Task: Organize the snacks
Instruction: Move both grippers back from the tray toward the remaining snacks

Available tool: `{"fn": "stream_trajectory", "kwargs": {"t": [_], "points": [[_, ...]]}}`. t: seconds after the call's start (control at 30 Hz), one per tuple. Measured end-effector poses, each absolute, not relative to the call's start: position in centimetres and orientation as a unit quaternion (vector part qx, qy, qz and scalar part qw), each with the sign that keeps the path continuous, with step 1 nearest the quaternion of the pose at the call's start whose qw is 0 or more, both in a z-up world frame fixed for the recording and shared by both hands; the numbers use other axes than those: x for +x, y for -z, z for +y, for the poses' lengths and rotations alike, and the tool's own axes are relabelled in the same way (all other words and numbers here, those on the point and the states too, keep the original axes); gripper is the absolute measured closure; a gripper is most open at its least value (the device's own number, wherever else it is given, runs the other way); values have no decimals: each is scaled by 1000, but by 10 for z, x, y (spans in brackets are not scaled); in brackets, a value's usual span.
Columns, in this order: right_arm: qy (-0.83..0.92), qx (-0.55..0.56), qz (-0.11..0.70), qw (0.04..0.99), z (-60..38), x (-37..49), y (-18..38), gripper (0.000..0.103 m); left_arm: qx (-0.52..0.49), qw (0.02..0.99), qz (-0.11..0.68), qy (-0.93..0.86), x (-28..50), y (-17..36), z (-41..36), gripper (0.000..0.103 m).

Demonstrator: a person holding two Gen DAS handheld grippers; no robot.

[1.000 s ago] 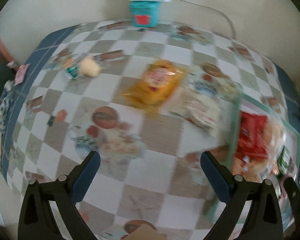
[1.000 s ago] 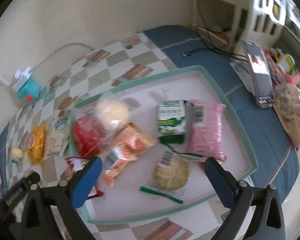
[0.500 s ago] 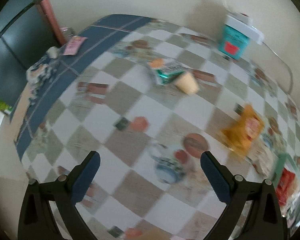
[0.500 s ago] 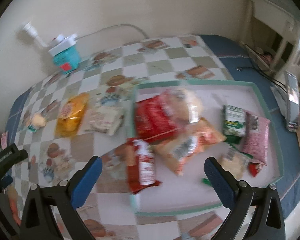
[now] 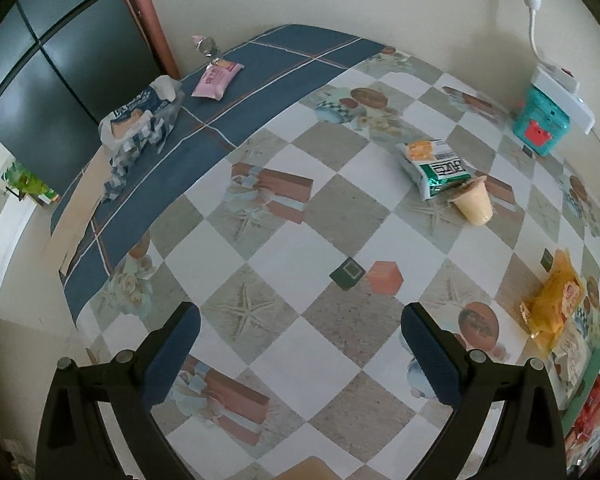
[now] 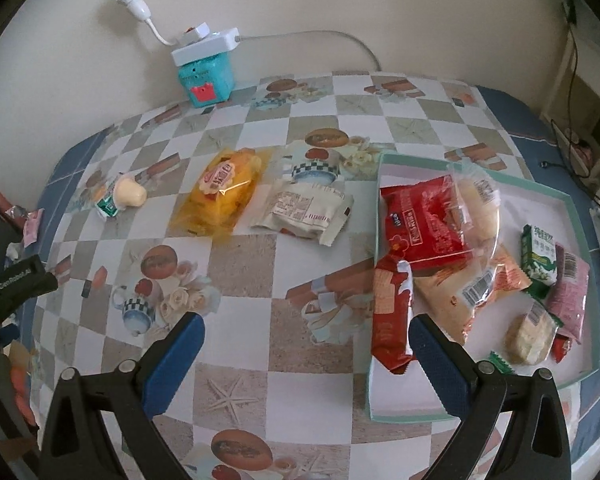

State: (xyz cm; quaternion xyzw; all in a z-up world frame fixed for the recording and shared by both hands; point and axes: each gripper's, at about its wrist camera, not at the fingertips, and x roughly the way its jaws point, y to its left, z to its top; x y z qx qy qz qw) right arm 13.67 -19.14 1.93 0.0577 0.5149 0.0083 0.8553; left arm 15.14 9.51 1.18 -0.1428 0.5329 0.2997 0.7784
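Observation:
My left gripper (image 5: 300,344) is open and holds nothing, low over the checkered tablecloth. Beyond it to the right lie a green-and-white packet (image 5: 434,168) and a tipped pudding cup (image 5: 474,202), touching each other. A yellow bag (image 5: 554,300) lies at the right edge. My right gripper (image 6: 304,344) is open too, over the cloth left of the teal-rimmed tray (image 6: 404,396). The tray holds several snacks, among them a red packet (image 6: 420,224) and a pink packet (image 6: 568,296). A long red packet (image 6: 392,312) overhangs its left rim. The yellow bag (image 6: 224,192), a beige packet (image 6: 304,212) and the pudding cup (image 6: 130,194) lie on the cloth.
A teal box (image 6: 206,76) with a white power strip on top stands against the back wall. On the blue strip of cloth at the far left lie a pink packet (image 5: 216,76) and a crumpled bag (image 5: 140,120). The table edge runs close on the left.
Both views have swung to the left. The left one went from the tray side to the table's left end; the right one went from over the tray to the cloth beside it.

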Motion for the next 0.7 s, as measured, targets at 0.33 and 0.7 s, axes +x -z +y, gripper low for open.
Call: {"fn": "stream_trajectory", "kwargs": {"t": [0.33,0.7], "points": [[-5,53,516,855,-186,140,-15,0,-152,780,538,-280,158,-9,100,3],[-23,71,518,852,-180,167,-24,0,-133,808,525,-233,181,-22,135,3]]}}
